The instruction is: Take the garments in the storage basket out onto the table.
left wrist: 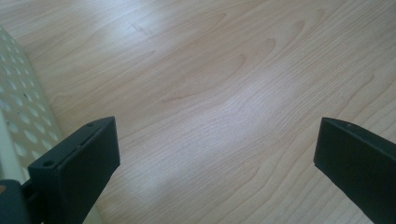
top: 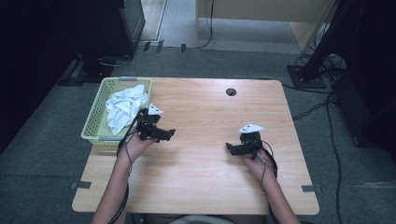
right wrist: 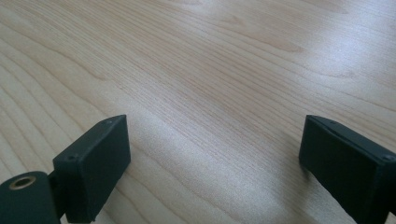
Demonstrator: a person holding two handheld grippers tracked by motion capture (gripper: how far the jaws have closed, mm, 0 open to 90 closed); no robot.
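A pale green perforated basket [top: 95, 116] sits at the table's left edge with a crumpled white cloth [top: 123, 108] inside. My left gripper [top: 169, 134] hovers just right of the basket, jaws pointing toward the table's middle. In the left gripper view it [left wrist: 217, 158] is open over bare wood, with the basket wall [left wrist: 18, 126] at the left edge. My right gripper [top: 229, 147] is held low over the right half of the wooden table [top: 205, 116], pointing left. In the right gripper view it [right wrist: 215, 158] stands open with nothing between its jaws.
A dark cable grommet [top: 231, 91] is set in the table near its far edge. Black stands and cables lie on the grey carpet beyond and to the right [top: 308, 74]. The person's forearms enter from the bottom edge.
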